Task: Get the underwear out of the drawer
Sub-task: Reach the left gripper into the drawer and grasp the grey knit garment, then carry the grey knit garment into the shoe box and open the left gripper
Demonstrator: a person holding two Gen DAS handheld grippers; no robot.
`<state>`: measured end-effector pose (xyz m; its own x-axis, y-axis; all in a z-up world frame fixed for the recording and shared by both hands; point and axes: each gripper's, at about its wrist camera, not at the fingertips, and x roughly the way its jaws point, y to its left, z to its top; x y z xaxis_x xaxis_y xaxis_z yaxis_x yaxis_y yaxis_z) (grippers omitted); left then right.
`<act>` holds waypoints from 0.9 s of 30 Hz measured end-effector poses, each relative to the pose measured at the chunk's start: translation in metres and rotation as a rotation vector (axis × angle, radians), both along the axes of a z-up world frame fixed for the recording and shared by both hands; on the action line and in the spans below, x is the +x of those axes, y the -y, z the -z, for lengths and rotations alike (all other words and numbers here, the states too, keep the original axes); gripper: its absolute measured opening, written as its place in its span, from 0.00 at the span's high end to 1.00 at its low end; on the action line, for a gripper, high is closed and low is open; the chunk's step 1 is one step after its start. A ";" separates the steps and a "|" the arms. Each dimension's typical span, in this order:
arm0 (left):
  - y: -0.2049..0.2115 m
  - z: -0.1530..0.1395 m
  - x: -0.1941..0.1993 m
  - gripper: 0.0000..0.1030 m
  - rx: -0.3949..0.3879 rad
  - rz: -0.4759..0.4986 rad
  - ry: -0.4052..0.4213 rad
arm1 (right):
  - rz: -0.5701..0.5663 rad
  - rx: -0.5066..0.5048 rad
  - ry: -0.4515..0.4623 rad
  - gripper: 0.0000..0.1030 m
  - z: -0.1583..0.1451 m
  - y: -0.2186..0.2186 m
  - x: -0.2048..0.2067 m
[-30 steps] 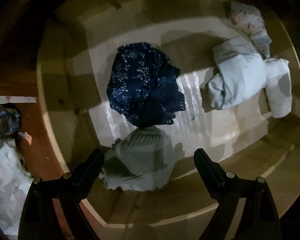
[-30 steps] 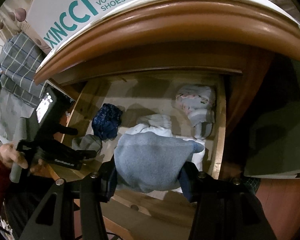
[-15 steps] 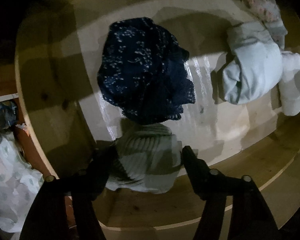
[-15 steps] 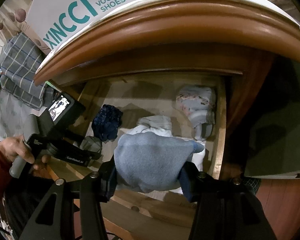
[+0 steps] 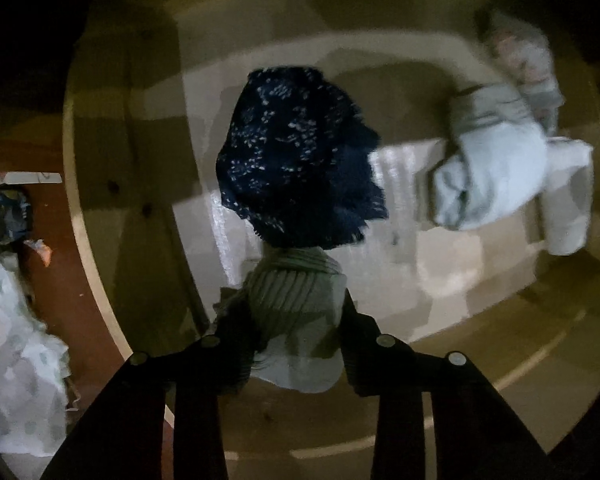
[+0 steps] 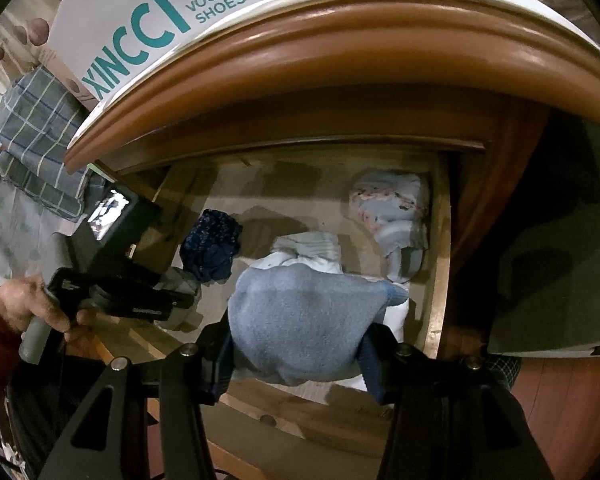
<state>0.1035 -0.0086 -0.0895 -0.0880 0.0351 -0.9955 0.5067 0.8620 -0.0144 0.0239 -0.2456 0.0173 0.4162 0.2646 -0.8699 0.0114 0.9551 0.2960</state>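
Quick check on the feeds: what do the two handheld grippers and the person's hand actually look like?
Both are matte black. The right gripper has flat angular linkage arms with silver pivot pins. The left gripper has a boxy black body with a small lit screen, faint white lettering on its side and a grey handle. The bare hand on that handle shows a dark red sleeve. No cables are clearly visible.

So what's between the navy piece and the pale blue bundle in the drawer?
Only bare drawer floor separates navy piece from pale bundle, left wrist view.

Left tool (image 5: 296, 320) clamped on grey bundle; right tool (image 6: 300, 344) clamped on blue bundle.
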 end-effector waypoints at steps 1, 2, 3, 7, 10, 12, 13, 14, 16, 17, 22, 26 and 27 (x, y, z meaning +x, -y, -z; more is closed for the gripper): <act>-0.001 -0.005 -0.001 0.68 -0.010 -0.005 0.010 | 0.003 -0.011 -0.001 0.49 0.000 0.000 0.000; -0.002 -0.010 -0.004 0.68 -0.018 -0.001 0.020 | 0.003 -0.021 -0.001 0.49 0.000 0.000 0.000; -0.002 -0.017 -0.008 0.68 -0.028 0.007 0.035 | 0.005 -0.027 -0.001 0.49 0.000 0.000 0.000; -0.007 -0.044 -0.018 0.68 -0.103 -0.017 0.085 | 0.006 -0.044 0.000 0.49 0.000 0.001 0.000; -0.012 -0.065 -0.027 0.68 -0.144 -0.026 0.134 | -0.004 -0.090 0.009 0.49 -0.001 -0.002 0.000; -0.013 -0.079 -0.036 0.68 -0.161 -0.025 0.178 | -0.008 -0.097 0.009 0.49 0.000 -0.003 0.000; -0.020 -0.087 -0.043 0.68 -0.168 -0.021 0.206 | -0.007 -0.097 0.006 0.49 0.001 -0.002 0.001; -0.020 -0.096 -0.048 0.68 -0.179 -0.020 0.230 | -0.006 -0.097 0.004 0.49 0.001 -0.001 0.001; -0.021 -0.118 -0.062 0.68 -0.196 -0.016 0.278 | -0.002 -0.099 0.004 0.49 0.001 -0.001 0.001; -0.018 -0.124 -0.067 0.68 -0.204 -0.016 0.290 | -0.001 -0.100 0.004 0.49 0.001 -0.001 0.000; -0.027 -0.179 -0.084 0.68 -0.272 -0.014 0.395 | 0.006 -0.100 0.008 0.49 0.000 0.002 -0.001; -0.032 -0.240 -0.094 0.68 -0.325 -0.007 0.520 | 0.005 -0.104 0.012 0.49 -0.001 0.001 -0.002; -0.032 -0.253 -0.094 0.68 -0.335 -0.010 0.547 | 0.004 -0.108 0.014 0.49 -0.001 0.001 -0.002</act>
